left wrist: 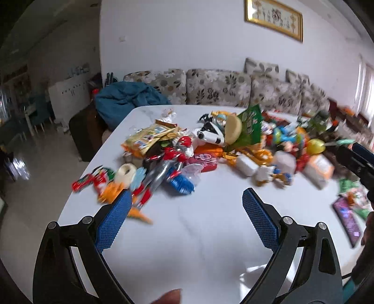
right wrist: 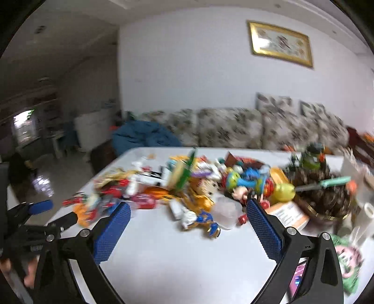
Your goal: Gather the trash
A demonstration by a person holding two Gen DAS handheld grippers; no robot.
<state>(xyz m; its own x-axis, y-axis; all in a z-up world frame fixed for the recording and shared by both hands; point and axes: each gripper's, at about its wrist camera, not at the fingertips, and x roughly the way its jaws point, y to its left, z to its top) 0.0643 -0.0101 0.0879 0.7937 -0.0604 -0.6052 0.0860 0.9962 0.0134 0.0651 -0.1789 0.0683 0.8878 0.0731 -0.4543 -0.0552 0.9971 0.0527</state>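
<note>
Blurred heap of crinkled colourful snack wrappers (left wrist: 149,140) and toys on white table (left wrist: 198,233), perhaps foil, left tongs (left wrist: 187,205) and right tongs (right wrist: 188,218) both spread wide, empty.

Bare table (left wrist: 198,233) lies open in front; heaped clutter (left wrist: 210,149) blocks the far half.

Two grippers: left gripper (left wrist: 187,198) and right gripper (right wrist: 188,210), two blue pads (left wrist: 112,224) each. One white table (left wrist: 187,245). One framed picture (left wrist: 273,18) at 1 o'clock. One tape roll (left wrist: 126,171) at 10 o'clock. Mixed toys and wrappers: blur prevents a count.
</note>
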